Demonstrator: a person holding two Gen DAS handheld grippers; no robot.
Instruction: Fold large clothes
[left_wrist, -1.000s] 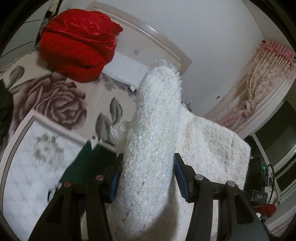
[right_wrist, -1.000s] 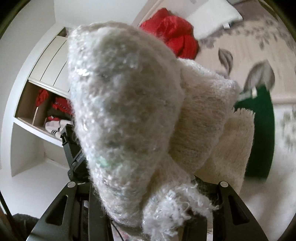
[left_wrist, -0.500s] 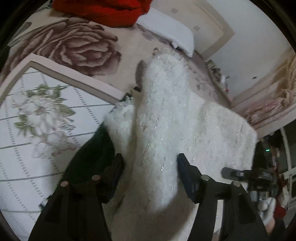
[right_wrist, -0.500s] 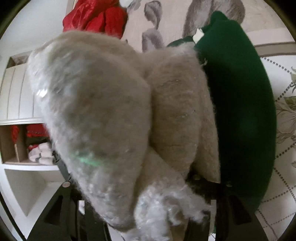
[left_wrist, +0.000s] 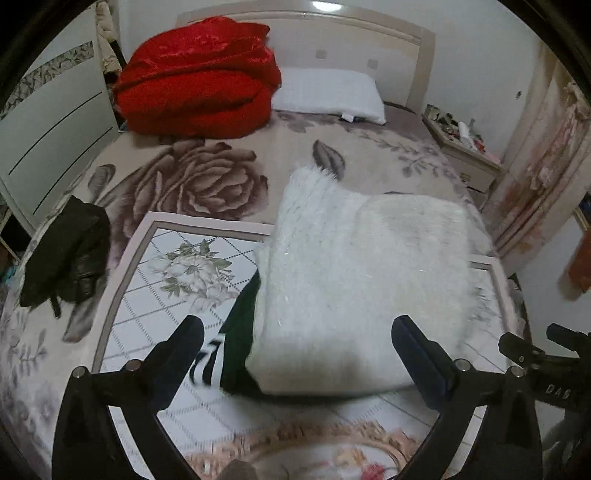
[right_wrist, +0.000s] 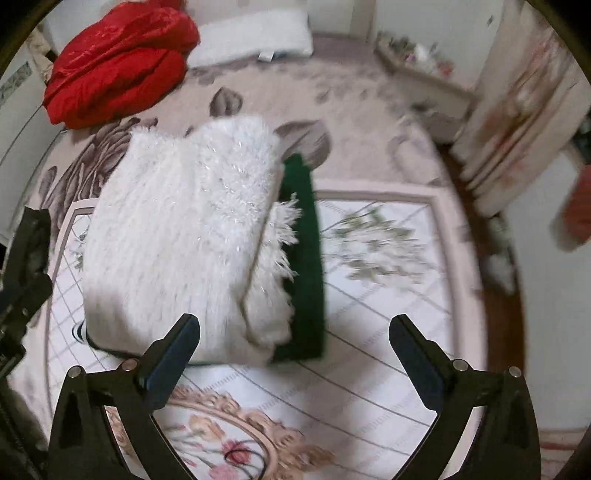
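A fluffy white sweater (left_wrist: 354, 280) lies folded on the bed, on top of a folded dark green garment (left_wrist: 240, 332) with a black-and-white striped cuff. It also shows in the right wrist view (right_wrist: 184, 236), with the green garment (right_wrist: 304, 266) sticking out on its right. My left gripper (left_wrist: 295, 354) is open and empty, just in front of the stack. My right gripper (right_wrist: 293, 350) is open and empty, above the stack's near edge.
A floral bedspread (left_wrist: 166, 302) covers the bed. A red quilt (left_wrist: 199, 77) and a white pillow (left_wrist: 328, 94) lie at the headboard. A black jacket (left_wrist: 66, 254) lies at the left edge. A nightstand (left_wrist: 461, 147) and pink curtain (left_wrist: 546, 162) stand on the right.
Both grippers held the white sweater raised. They lowered it onto the green garment, opened and let go, and drew back a little.
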